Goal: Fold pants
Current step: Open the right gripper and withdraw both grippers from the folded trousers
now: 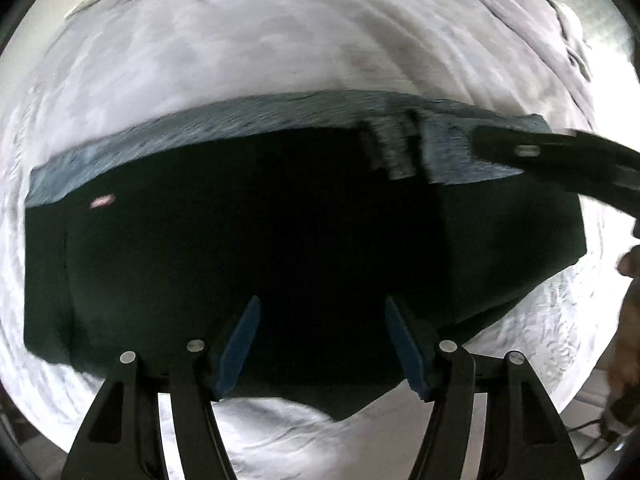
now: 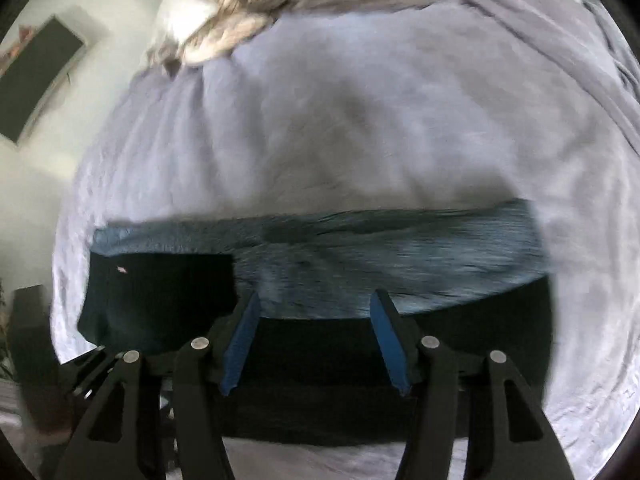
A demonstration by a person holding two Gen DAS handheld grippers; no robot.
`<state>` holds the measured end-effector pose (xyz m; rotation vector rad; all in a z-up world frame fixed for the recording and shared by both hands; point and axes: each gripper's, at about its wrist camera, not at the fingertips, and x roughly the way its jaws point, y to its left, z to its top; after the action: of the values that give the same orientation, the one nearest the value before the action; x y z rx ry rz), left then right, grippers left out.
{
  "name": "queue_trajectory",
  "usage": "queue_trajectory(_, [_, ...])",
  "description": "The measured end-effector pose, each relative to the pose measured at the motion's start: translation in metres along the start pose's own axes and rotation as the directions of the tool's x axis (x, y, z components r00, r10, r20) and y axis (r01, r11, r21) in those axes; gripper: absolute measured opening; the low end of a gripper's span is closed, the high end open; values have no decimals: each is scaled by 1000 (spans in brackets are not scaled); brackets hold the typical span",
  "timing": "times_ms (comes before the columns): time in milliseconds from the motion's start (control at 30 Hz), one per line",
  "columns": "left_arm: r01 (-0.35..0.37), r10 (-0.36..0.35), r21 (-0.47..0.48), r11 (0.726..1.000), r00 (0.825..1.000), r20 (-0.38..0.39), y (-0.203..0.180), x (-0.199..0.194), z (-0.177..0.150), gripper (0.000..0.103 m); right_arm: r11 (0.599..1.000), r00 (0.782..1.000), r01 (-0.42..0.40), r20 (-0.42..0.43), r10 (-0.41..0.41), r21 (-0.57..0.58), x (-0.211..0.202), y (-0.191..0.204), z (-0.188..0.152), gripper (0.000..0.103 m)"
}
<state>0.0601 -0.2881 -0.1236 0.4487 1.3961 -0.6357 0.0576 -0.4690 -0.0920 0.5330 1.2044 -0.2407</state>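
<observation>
Directly beneath both spread, empty tongs, left gripper and right gripper, I am seeing the folded pants lying long-axis crosswise to both.

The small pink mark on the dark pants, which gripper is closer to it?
Left. The left gripper hangs over the pants below and right of the pink mark; the right gripper is at the far end, by the lighter band.

Both the left gripper and right gripper are showing black linkage arms, silver rivets and blue ribbed pads.
</observation>
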Motion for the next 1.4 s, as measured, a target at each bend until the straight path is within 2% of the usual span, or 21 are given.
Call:
queue_trajectory(33, [-9,9,-11,1000,1000,0,7,-1,-3,66,1000,1000,16,-16,-16,-8,9,6,-1,54])
queue_trajectory(67, [-15,15,-17,1000,1000,0,12,-1,-5,66,999,999,37,-33,-37,-16,18,10,-5,34])
queue_trajectory(100, [-18,18,-25,1000,1000,-2,18,-2,-7,66,999,998,34,-53,-35,-17,29,13,-6,8])
queue_trajectory(200, [-18,18,-57,998,1000,-4,34,-3,-15,66,997,995,-38,-92,43,60,46,13,-7,7])
queue_trajectory(267, [-22,22,-71,997,1000,-9,43,-2,-21,66,997,993,-60,-94,65,54,43,18,-8,6])
queue_trajectory(300, [-27,26,-75,997,1000,-17,47,-2,-23,66,992,988,-114,-103,119,52,43,20,-6,6])
queue_trajectory(333, [-33,32,-78,996,999,-25,51,-1,-25,66,983,976,-177,-121,183,54,46,26,-3,6])
queue_trajectory(367, [-38,36,-80,996,999,-27,53,-1,-26,66,977,968,-209,-138,211,31,44,32,-5,6])
queue_trajectory(433, [-58,56,-80,995,998,-29,60,-4,-29,66,982,975,-179,-144,169,-54,32,46,-12,6])
queue_trajectory(500, [-72,70,-79,994,997,-29,64,-6,-31,66,986,981,-155,-126,147,-54,19,47,-17,8])
queue_trajectory(600, [-75,73,-73,994,997,-26,69,-11,-36,66,997,994,-60,-93,57,-38,2,35,-19,22])
queue_trajectory(700, [-78,76,-64,995,997,-34,73,-13,-41,66,1000,993,4,-118,-5,-6,-1,18,-24,41])
queue_trajectory(767, [-82,80,-58,995,996,-42,77,-15,-46,66,999,985,46,-165,-43,16,9,8,-31,42])
queue_trajectory(833, [-86,84,-56,995,995,-46,79,-16,-53,66,998,975,49,-217,-39,43,20,0,-41,43])
queue_trajectory(967, [-94,92,-45,994,994,-53,81,-21,-65,66,1000,974,13,-228,-6,27,13,13,-54,45])
queue_trajectory(1100, [-101,99,-32,994,993,-69,83,-25,-78,66,1000,970,-4,-241,0,-14,3,30,-61,53])
queue_trajectory(1200, [-99,96,-31,995,993,-67,78,-29,-83,66,1000,969,-16,-245,18,11,-6,32,-66,54])
queue_trajectory(1300, [-88,86,-31,996,994,-66,81,-33,-91,66,999,967,-11,-253,18,32,-9,34,-73,61])
queue_trajectory(1400, [-84,82,-24,996,994,-72,74,-30,-87,66,999,965,-4,-261,12,32,-14,37,-82,61])
